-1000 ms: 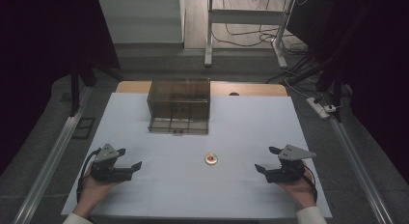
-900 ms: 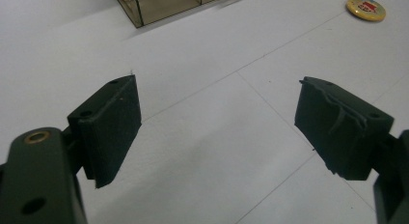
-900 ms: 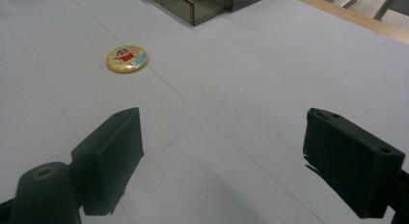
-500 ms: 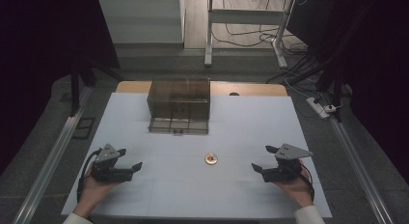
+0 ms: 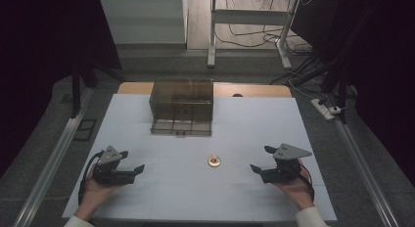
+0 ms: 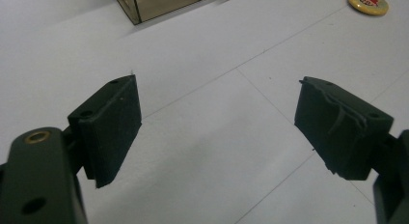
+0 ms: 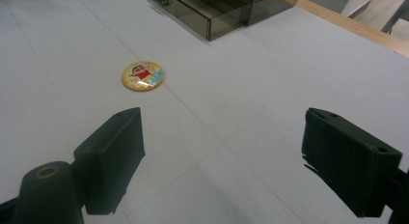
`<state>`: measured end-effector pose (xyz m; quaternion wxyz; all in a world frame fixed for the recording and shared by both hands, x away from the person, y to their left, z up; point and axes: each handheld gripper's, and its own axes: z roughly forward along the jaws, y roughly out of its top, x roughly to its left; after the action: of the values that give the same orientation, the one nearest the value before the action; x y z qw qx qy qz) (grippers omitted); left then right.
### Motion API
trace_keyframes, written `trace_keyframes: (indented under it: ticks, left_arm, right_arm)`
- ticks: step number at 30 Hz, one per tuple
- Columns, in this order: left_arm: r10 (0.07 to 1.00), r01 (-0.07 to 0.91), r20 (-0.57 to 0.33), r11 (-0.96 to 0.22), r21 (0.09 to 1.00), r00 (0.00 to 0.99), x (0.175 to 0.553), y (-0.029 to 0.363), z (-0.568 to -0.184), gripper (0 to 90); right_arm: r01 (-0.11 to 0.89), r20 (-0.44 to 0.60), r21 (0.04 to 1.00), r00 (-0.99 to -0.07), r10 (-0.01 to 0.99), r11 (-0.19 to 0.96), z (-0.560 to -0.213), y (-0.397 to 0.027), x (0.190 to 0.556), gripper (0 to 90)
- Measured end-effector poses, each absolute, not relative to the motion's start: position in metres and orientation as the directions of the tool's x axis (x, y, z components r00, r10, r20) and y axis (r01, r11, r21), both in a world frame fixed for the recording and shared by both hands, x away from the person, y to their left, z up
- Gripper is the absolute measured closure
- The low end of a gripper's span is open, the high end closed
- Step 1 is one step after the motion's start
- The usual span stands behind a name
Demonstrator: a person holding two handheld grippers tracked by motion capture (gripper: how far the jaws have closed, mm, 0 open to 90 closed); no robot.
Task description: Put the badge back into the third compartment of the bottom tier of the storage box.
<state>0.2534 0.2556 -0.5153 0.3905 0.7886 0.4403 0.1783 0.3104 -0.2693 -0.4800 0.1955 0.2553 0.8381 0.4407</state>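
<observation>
A small round badge [image 5: 214,161] with a cartoon figure in red lies flat on the white table [image 5: 244,124], between my two hands. A smoky see-through box [image 5: 182,106] with compartments stands behind it, its drawer pulled out toward me. My left gripper [image 5: 131,161] rests low at the front left, open and empty. My right gripper [image 5: 263,159] hovers at the front right, open and empty, pointing toward the middle. In the right gripper view the badge [image 7: 142,75] lies ahead and left of the jaws, with the box [image 7: 212,9] beyond. The badge [image 6: 369,3] sits at the top right in the left gripper view.
The white sheet covers a wooden tabletop whose edge [image 5: 254,90] shows at the back. Metal rails [image 5: 51,163] run along both sides of the table. A power strip [image 5: 324,109] and cables lie on the floor at the right.
My right gripper has shifted a little left, toward the badge. My left gripper has barely moved. The badge and box have stayed put.
</observation>
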Motion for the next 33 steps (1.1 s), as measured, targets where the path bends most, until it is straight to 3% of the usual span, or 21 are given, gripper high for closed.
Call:
trace_keyframes:
  ticks: [33]
  left_arm:
    - [0.832, 0.556, -0.053, -0.320, 0.767, 0.552, 0.255, 0.253, -0.517, 17.3]
  right_arm:
    - [0.227, -0.106, 0.825, -0.837, 0.538, 0.517, -0.469, -0.225, 0.321, 15.9]
